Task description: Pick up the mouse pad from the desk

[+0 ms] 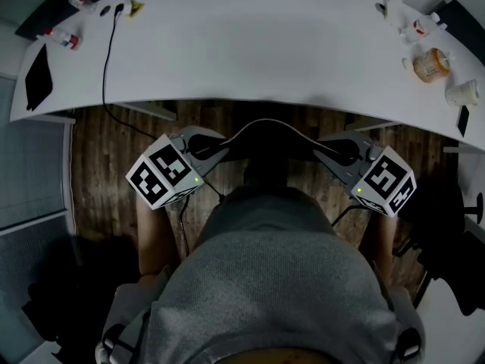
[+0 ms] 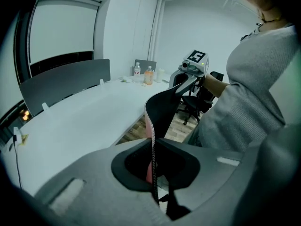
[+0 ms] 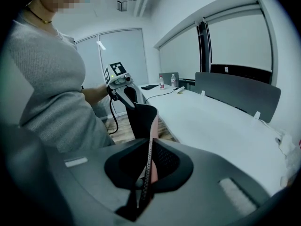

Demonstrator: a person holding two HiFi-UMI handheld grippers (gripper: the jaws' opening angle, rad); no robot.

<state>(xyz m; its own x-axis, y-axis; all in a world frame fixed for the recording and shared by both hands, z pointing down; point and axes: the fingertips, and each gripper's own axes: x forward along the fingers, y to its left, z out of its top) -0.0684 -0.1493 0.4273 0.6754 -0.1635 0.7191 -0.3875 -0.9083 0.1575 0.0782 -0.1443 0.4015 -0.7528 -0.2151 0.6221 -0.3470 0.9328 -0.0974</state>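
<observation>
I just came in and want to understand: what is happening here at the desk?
A person holds a two-jaw gripper in each hand. The left gripper and the right gripper are each shut on one end of the black mouse pad, which arches between them. It is off the white desk, in front of the person.

Matt black mouse pad [image 2: 163, 108] — smooth white desk [image 1: 265, 51], dark wood-plank floor [image 1: 106, 150], grey knit sweater [image 1: 280, 279]

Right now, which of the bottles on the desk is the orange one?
The orange bottle near the right end of the desk, next to the white cup. The other bottles are pale with red parts.
</observation>
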